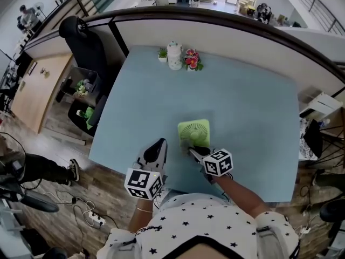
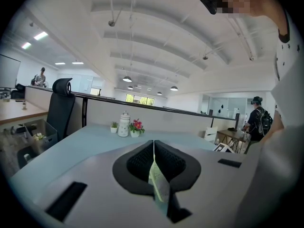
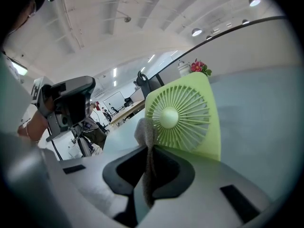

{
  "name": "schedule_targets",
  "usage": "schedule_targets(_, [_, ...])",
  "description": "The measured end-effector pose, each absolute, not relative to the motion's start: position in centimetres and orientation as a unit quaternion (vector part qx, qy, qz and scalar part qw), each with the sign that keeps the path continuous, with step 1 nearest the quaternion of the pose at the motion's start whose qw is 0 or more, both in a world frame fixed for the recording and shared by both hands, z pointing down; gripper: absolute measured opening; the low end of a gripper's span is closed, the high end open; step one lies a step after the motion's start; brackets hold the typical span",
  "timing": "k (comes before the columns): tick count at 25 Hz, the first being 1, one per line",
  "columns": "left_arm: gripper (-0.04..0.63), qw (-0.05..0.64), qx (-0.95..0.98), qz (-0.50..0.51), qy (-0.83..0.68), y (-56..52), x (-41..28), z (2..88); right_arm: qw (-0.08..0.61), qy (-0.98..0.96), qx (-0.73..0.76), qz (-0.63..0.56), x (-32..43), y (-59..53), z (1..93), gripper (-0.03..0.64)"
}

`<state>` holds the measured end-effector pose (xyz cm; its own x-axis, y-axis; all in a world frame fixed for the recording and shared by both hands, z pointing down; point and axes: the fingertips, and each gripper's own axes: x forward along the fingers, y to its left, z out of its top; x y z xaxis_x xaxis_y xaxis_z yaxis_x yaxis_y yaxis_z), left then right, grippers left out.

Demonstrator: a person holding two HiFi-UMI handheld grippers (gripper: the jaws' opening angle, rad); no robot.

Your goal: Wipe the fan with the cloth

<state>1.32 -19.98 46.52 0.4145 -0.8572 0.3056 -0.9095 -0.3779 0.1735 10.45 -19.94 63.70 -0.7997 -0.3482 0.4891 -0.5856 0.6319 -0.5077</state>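
A small lime-green square fan (image 1: 194, 132) stands on the light-blue table (image 1: 242, 107) near its front edge, grille up in the head view. My right gripper (image 1: 192, 151) is at the fan's near edge, shut on a grey cloth (image 3: 146, 133). In the right gripper view the cloth's tip rests against the left edge of the fan (image 3: 185, 115), with the right gripper (image 3: 148, 148) just below it. My left gripper (image 1: 159, 143) hovers a little to the fan's left, apart from it. Seen in its own view, the left gripper (image 2: 153, 142) has its jaws together, and I see nothing gripped.
At the table's far edge stand a white jar (image 1: 174, 55), a small potted plant (image 1: 162, 53) and red flowers (image 1: 191, 59). A partition wall (image 1: 215, 31) runs behind them. A black office chair (image 1: 86, 45) stands off the left side, over wooden floor.
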Motion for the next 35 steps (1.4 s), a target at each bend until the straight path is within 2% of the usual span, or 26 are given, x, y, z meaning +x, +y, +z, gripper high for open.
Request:
schedule_targets(19, [0.032, 0.151, 0.847, 0.083, -0.503, -21.6, 5.1, 46.3, 0.162, -0.862, 0.336, 0.343, 17.5, -21.5, 64.3, 0.035])
schedule_targets(29, [0.032, 0.151, 0.854, 0.088, -0.491, -22.3, 5.9, 46.2, 0.159, -0.857, 0.346, 0.348, 18.0, -21.4, 64.7, 0.035])
schedule_targets(35, [0.032, 0.148, 0.858, 0.086, -0.485, -22.5, 6.2, 46.1, 0.103, -0.851, 0.367, 0.361, 19.0, -22.9, 62.2, 0.034])
